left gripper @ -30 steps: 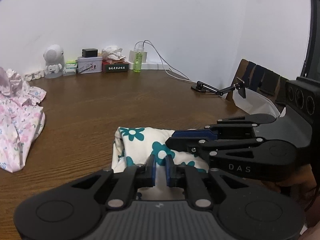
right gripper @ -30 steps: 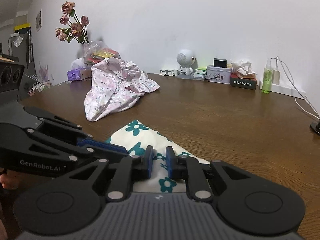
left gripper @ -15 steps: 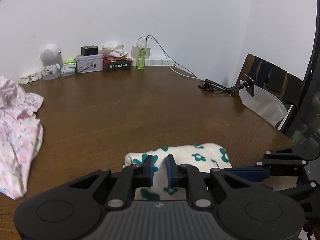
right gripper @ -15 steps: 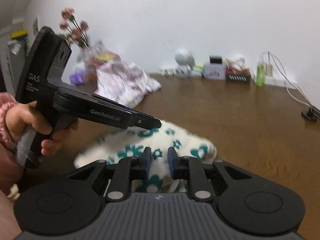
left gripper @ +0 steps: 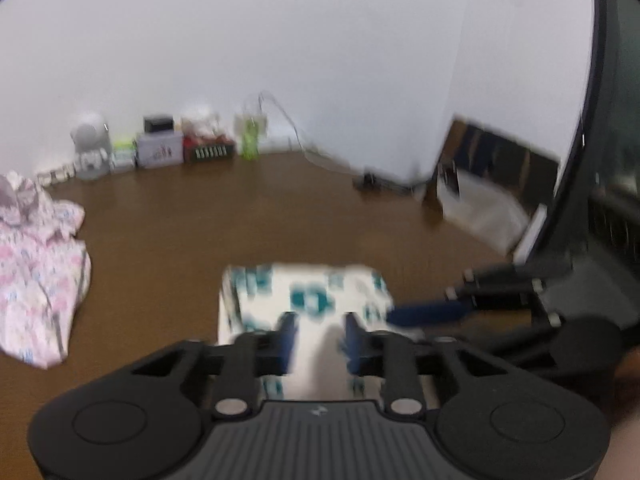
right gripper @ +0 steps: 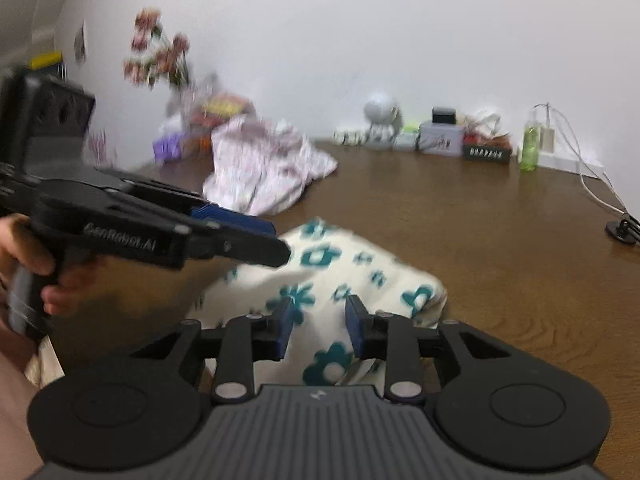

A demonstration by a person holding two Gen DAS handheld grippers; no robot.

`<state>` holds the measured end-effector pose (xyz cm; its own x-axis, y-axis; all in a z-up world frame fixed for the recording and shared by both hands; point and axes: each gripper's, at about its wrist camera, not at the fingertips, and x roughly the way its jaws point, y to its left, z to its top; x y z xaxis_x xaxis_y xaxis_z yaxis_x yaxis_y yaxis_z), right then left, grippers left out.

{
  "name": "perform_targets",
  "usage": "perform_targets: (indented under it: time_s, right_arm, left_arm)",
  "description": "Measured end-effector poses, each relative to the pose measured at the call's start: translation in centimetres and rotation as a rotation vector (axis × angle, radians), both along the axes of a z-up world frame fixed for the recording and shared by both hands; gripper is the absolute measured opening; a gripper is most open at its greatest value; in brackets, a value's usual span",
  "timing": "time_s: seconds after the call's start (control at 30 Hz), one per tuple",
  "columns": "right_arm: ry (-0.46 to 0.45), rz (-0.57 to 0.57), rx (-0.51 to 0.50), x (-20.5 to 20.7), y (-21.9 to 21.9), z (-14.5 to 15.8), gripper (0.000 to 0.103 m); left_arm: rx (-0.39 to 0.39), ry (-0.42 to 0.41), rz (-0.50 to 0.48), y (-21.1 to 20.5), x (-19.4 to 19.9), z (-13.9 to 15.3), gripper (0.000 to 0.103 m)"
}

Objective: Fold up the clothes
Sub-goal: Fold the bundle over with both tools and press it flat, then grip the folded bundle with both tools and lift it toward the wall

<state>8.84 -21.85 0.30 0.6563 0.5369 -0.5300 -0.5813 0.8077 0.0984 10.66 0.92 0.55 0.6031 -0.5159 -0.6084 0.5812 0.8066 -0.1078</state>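
Observation:
A folded white cloth with teal flowers [left gripper: 308,292] [right gripper: 360,264] lies on the brown table [left gripper: 200,220] close in front of both grippers. My left gripper [left gripper: 318,320] hovers over its near edge. A small gap shows between its blue pads, and I see no cloth pinched there. In the right wrist view the left gripper [right gripper: 280,248] points in from the left, tip over the cloth's left end, with a hand [right gripper: 24,248] on its grip. My right gripper [right gripper: 319,304] [left gripper: 416,306] is opening. The cloth shows in its gap from below, and the pads do not press it.
A crumpled pink floral garment [left gripper: 36,280] [right gripper: 264,168] lies at the table's left. Along the wall stand a small white robot figure [right gripper: 380,114], tins, a green bottle [right gripper: 529,148], a cable and a vase of flowers [right gripper: 156,52]. A chair [left gripper: 500,172] stands at the right.
Both grippers have drawn back from the flowered cloth. The right gripper has swung off to the cloth's right side and its jaws have widened. The cloth now lies alone as a folded bundle.

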Motion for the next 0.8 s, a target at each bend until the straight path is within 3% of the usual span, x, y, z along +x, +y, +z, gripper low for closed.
perform_targets:
  time_s: [0.1,0.33,0.37,0.4,0.47,0.5,0.57,0.63,0.8]
  right_arm:
    - [0.028,-0.007,-0.038,0.5,0.7,-0.9,0.03]
    - [0.02,-0.003,-0.028,0.8,0.8,-1.1,0.034]
    - [0.022,0.003,0.002,0.8,0.3,-0.7,0.048]
    - [0.027,0.007,0.045,0.7,-0.4,-0.1,0.07]
    - [0.014,-0.004,0.131,0.4,-2.1,1.1,0.094]
    - [-0.002,-0.011,0.163,0.2,-2.8,1.7,0.103]
    - [-0.018,-0.017,0.197,0.2,-4.3,2.6,0.103]
    - [-0.004,-0.008,0.203,0.8,-5.4,3.0,0.103]
    - [0.058,0.089,0.151,3.9,-6.3,3.4,0.103]
  left_arm:
    - [0.045,0.026,0.014,-0.5,0.1,-2.3,0.013]
    - [-0.038,0.051,0.043,0.7,0.4,-1.8,0.018]
    - [-0.077,0.053,0.05,1.3,0.2,-1.3,0.036]
    - [-0.117,0.051,0.065,1.9,0.0,-0.6,0.066]
    - [-0.198,0.027,0.121,3.4,-0.7,0.4,0.098]
    - [-0.237,0.024,0.151,4.2,-1.1,0.8,0.1]
    - [-0.29,0.083,0.195,5.4,-1.4,0.9,0.1]
    - [-0.335,0.195,0.223,6.4,-1.5,0.4,0.101]
    - [-0.414,0.379,0.212,7.3,-1.8,-1.2,0.101]
